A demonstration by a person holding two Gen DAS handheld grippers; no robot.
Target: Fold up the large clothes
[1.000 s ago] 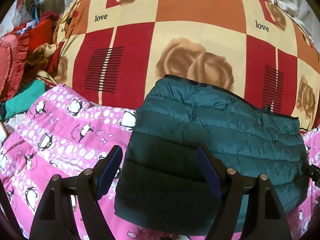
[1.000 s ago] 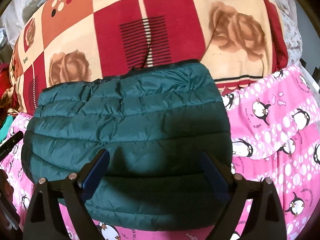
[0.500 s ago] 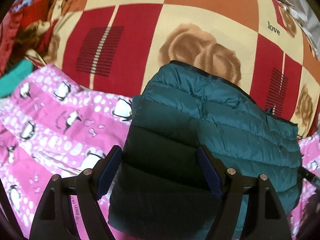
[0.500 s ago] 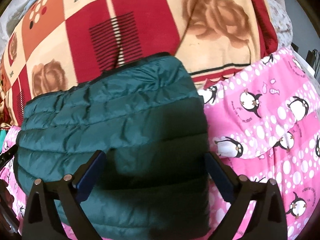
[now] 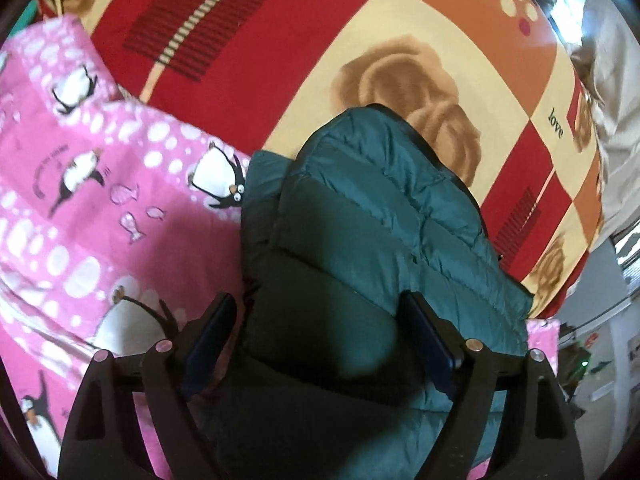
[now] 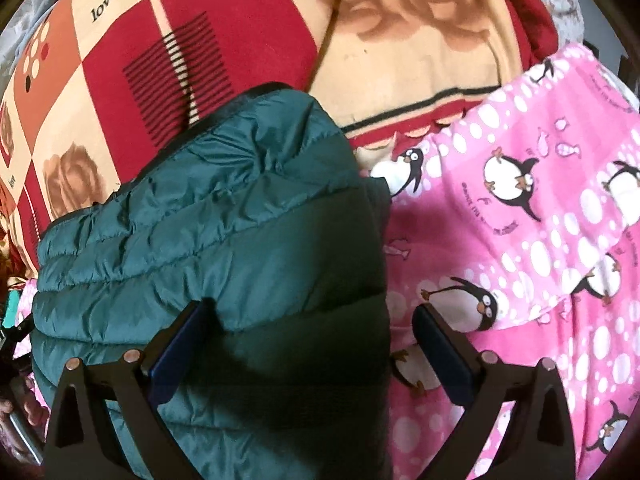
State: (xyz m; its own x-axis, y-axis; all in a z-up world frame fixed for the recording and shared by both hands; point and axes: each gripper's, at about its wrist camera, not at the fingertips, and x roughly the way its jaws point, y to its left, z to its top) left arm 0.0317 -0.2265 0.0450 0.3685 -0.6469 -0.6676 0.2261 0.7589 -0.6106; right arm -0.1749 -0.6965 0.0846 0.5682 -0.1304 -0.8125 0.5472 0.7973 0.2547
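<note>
On the bed: a folded green puffy jacket [image 5: 384, 240].
Both claws, left claw [image 5: 320, 344] and right claw [image 6: 312, 344], gape wide over it; pink penguin blanket [image 6: 520, 240] lies beside.

Folded teal quilted puffer jacket [image 5: 372, 240] lies across pink penguin-print fleece [image 5: 100, 208]; red-and-cream rose-patterned blanket [image 5: 320, 52] at 12 o'clock.

A folded dark-green quilted puffer jacket [image 6: 224, 248] lies across two bed covers: its far edge, trimmed in black, rests on a fleece blanket of red, cream and orange squares printed with brown roses and the word "love" [image 6: 248, 40], and its right side meets a pink fleece blanket patterned with penguins and white dots [image 6: 540, 248]. The right gripper [image 6: 312, 320] stands with its black, blue-padded fingers [image 6: 176, 344] spread wide, straddling the jacket's right edge, one finger over the jacket, the other over the pink blanket.
</note>
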